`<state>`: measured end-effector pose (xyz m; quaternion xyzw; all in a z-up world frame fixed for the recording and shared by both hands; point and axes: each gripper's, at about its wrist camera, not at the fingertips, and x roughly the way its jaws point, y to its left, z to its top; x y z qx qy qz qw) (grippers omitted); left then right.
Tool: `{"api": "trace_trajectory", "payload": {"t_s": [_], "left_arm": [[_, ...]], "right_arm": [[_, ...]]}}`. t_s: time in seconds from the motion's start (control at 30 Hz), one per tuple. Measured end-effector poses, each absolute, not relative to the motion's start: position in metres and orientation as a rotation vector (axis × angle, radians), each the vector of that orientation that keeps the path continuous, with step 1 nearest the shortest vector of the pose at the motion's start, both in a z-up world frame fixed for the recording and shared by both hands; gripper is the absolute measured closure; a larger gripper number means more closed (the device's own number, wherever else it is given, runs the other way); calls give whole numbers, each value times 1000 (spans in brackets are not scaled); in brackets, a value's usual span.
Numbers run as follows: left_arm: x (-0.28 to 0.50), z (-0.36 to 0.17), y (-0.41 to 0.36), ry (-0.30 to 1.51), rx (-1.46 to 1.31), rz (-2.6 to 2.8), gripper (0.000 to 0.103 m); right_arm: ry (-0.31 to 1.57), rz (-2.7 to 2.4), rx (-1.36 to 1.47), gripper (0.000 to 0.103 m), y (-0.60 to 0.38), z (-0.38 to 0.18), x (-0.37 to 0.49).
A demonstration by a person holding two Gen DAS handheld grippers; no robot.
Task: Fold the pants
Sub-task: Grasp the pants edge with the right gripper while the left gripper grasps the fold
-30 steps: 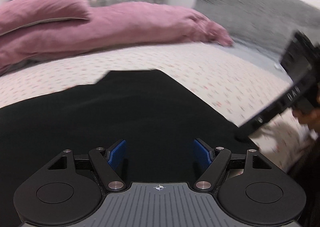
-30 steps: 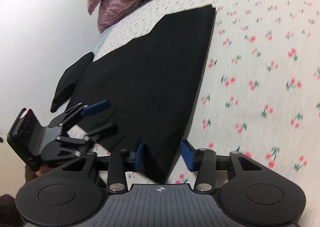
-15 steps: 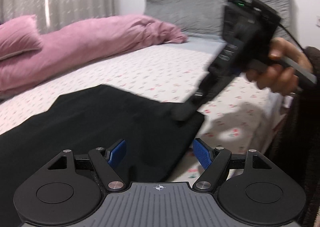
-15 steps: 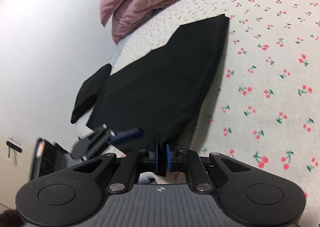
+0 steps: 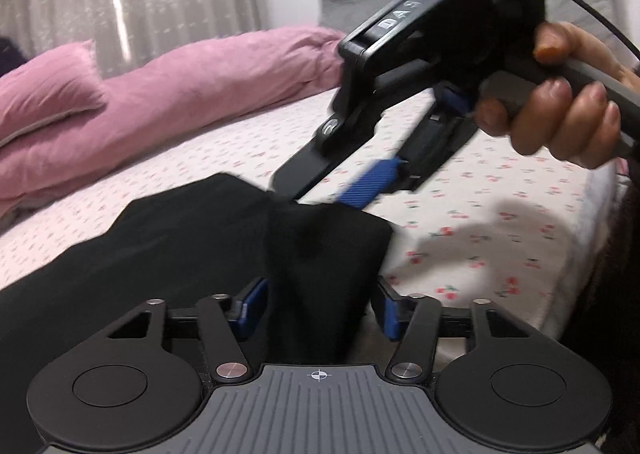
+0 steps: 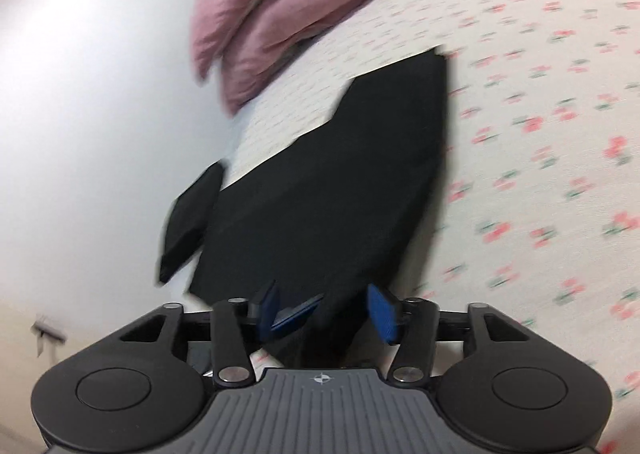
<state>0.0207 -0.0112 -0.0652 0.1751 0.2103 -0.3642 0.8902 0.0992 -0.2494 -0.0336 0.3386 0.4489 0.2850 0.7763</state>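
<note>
My left gripper (image 5: 320,310) sits wide, blue ribbed pads either side of a raised hem of the matte black pants (image 5: 168,254). My right gripper (image 6: 326,312) is spread too, pants lying flat on the cherry-print sheet (image 6: 540,173), pink pillows (image 5: 160,93) beyond.

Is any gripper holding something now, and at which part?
Nothing is clamped: the left gripper and right gripper are both open, straddling the pants' near corner.

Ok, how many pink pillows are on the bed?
2: a small pink plush pillow at far left, lying on a long crumpled pink pillow running along the bed's far side. Others may sit out of frame.
</note>
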Motion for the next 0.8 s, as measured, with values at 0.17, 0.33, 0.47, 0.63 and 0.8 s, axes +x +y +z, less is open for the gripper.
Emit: {"api": "trace_trajectory", "payload": {"t_s": [0.17,0.33,0.47,0.63,0.8], "left_arm": [[30,-64,-4,457,321,-735,52],[29,-68,-9,456,326,-729,60],[29,-70,-12,457,329,-708,71],[27,-69,-7,437,314,-691,94],[24,-50,19,410,189,-681,99]], "right_arm": [[1004,487,769,51,-262,-56,125],[942,469,790,57,-257,-63,155],[895,434,806,78,-253,-73,181],[868,371,843,98,-252,-75,186],[776,383,820,99,-239,-45,176]]}}
